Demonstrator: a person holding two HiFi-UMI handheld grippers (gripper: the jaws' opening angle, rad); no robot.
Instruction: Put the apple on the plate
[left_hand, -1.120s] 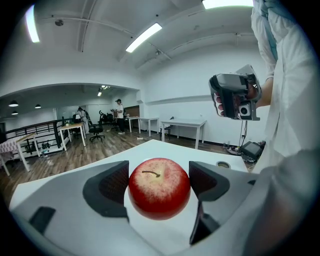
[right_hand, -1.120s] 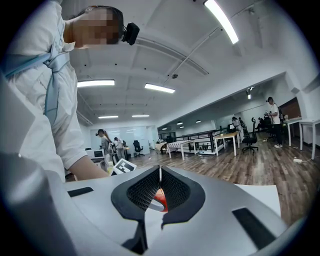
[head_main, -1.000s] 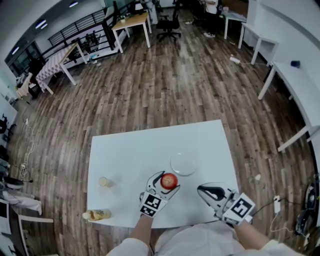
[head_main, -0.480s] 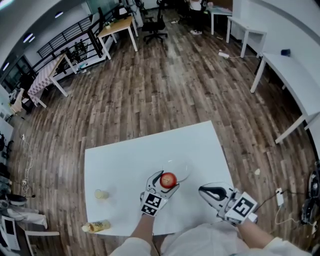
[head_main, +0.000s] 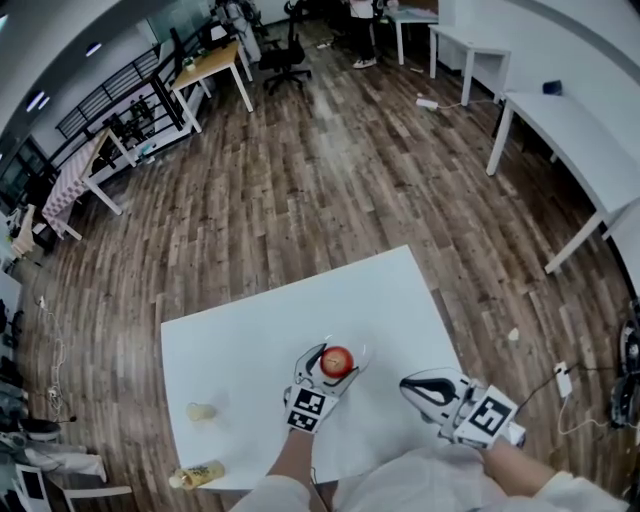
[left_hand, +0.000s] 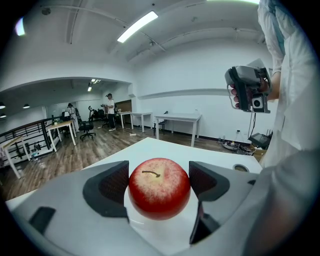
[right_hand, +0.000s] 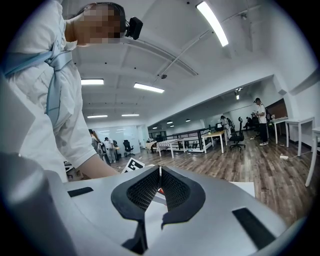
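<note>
Left gripper has its jaws clamped on the red apple, a pad on each side, right over the clear plate on the white bench. Can't tell if it's touching. Right gripper is off to the side, jaws closed and empty.

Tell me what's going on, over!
Left gripper shut on apple; right gripper shut, empty. Apple held over plate. Nothing in the way.

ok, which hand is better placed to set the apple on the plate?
Left. The left gripper has the apple between its fingers, over the plate. The right gripper is shut, empty, off to the side.
</note>
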